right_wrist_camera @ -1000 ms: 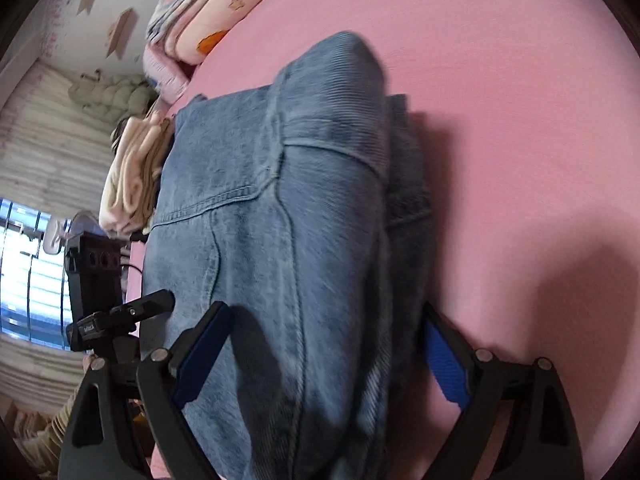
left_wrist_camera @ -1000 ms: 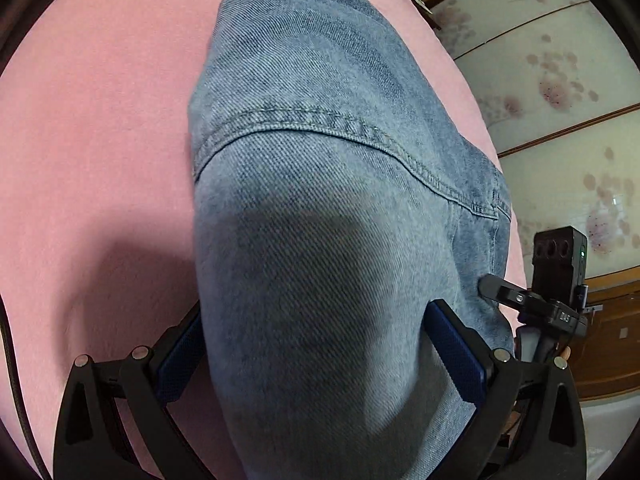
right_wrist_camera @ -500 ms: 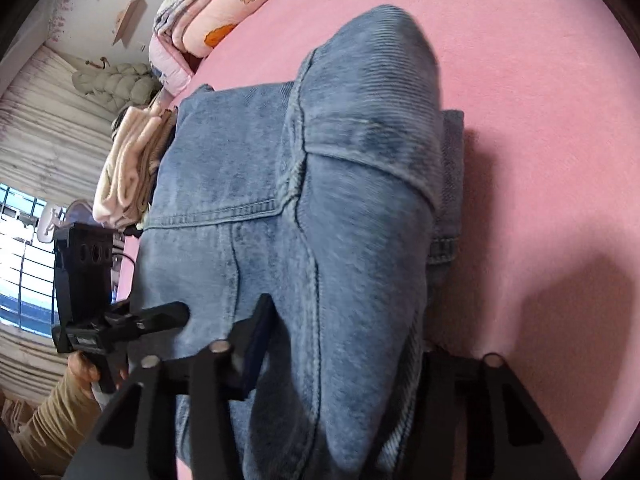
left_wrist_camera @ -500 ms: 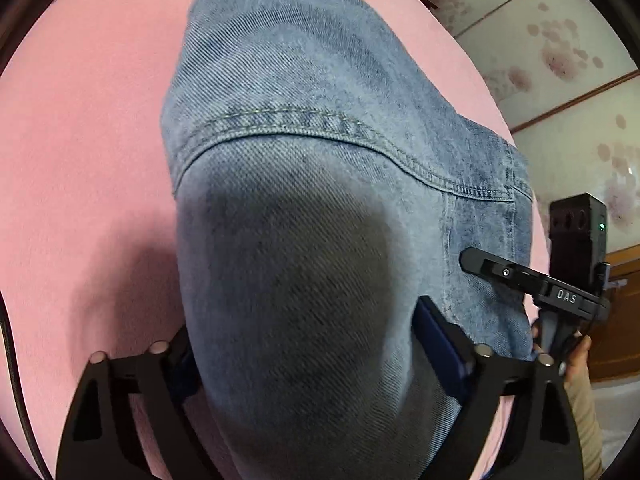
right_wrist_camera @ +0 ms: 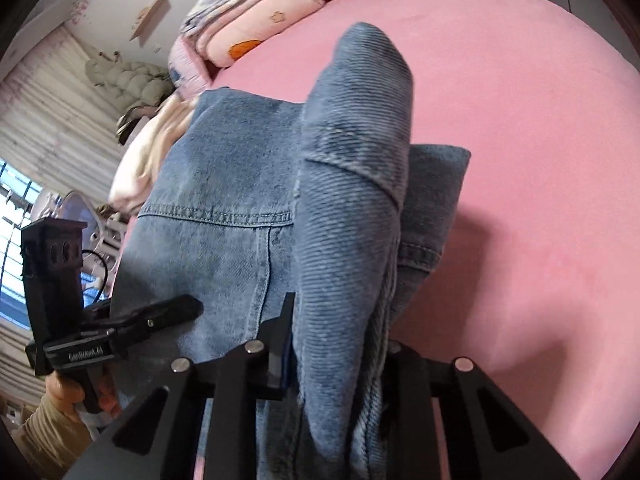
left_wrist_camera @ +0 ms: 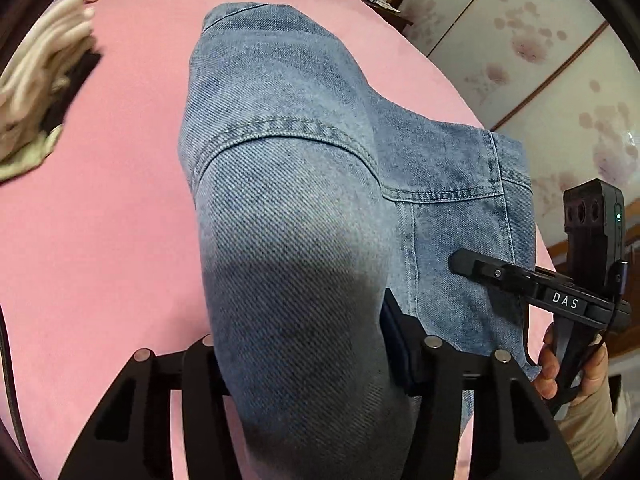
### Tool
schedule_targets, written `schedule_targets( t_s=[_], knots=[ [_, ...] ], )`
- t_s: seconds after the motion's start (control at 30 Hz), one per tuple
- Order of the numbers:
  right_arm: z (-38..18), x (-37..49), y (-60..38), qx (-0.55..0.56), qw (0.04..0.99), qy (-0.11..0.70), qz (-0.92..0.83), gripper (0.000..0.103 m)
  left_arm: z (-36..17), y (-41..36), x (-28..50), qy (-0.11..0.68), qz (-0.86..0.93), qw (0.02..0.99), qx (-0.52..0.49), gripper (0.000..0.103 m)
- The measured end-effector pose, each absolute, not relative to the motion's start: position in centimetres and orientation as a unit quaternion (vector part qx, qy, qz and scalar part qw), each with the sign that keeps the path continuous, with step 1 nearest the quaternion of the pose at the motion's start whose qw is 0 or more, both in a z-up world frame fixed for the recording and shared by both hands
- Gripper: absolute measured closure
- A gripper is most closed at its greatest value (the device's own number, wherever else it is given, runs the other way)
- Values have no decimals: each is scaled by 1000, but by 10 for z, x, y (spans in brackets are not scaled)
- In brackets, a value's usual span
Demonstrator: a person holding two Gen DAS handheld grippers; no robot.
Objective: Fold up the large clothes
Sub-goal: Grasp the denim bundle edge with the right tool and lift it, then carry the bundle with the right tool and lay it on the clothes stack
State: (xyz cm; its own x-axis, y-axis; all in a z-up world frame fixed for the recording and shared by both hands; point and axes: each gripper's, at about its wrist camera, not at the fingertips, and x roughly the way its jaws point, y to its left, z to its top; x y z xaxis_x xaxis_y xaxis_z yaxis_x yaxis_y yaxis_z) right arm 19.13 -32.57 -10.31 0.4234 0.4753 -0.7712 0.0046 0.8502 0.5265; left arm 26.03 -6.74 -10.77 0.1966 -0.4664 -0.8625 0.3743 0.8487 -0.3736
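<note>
A pink bed (left_wrist_camera: 100, 240) carries a blue denim garment (left_wrist_camera: 288, 184), bare sheet lying wide to either side. The left gripper (left_wrist_camera: 304, 344) has its fingers clamped on a bunched denim fold; the right gripper (right_wrist_camera: 340, 356) apparently pinches another fold, though blur obscures contact. Folded bedding (right_wrist_camera: 256, 24) sits at the bed's far edge.

The denim jacket (left_wrist_camera: 288, 208) runs off the bottom edge in both views, its folds covering the fingertips of each hand-held gripper. The clothes pile (left_wrist_camera: 36, 92) at far left is blurred and cropped.
</note>
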Motion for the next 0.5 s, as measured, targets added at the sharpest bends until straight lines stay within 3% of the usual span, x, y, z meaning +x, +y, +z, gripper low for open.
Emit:
schedule_targets(
  t_s=[0.23, 0.5],
  knots=[
    [-73, 162, -222, 235, 793, 524, 200, 81, -59, 41, 218, 575, -257, 776, -27, 50],
    [1, 244, -97, 226, 793, 492, 278, 81, 35, 172, 263, 544, -220, 810, -24, 50]
  ],
)
